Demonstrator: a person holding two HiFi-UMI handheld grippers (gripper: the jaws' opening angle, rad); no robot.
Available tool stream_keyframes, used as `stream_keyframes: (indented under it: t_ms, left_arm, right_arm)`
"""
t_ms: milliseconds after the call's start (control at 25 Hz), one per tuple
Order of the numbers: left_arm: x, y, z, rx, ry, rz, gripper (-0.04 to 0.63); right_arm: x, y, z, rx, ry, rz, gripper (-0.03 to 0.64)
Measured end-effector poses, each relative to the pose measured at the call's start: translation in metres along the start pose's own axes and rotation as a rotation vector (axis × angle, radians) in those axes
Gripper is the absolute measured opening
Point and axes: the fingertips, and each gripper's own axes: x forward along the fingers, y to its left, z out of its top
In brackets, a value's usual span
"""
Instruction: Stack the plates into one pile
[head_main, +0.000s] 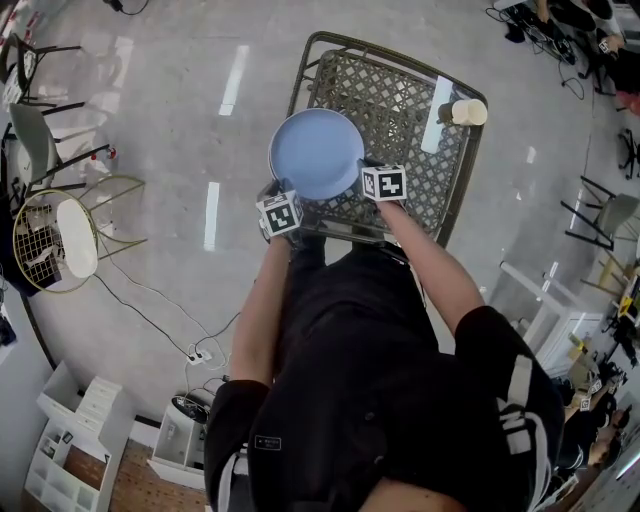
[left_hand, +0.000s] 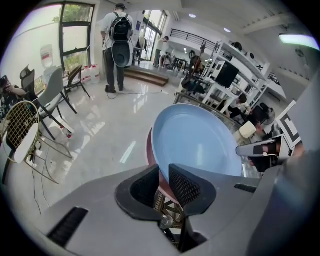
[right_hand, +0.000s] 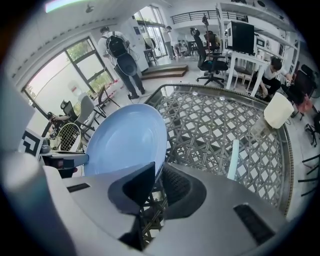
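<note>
Pale blue round plate (head_main: 317, 152), rim clamped by left tool (left_hand: 160, 174) and right tool (right_hand: 159, 172), hangs over a dark red round plate (left_hand: 149, 150) at the metal lattice worktop's (head_main: 420, 170) near edge; next, lower it level, then release.

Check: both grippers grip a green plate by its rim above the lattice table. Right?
No. The plate is blue, not green, as the head view shows; the left gripper and right gripper do grip its rim above the lattice table.

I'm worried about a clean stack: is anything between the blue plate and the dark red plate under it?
Nothing visible. The blue plate, held by left tongs and right tongs, is directly over the dark red plate; the cup stands well aside.
</note>
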Motion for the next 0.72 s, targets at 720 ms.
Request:
stream_keyframes:
  t_ms: [720]
  left_arm:
    - [0.008,0.007,-0.012,-0.016,0.02,0.046,0.081]
  right_arm:
    - [0.006,0.003,-0.009,-0.033,0.023,0.006,0.046]
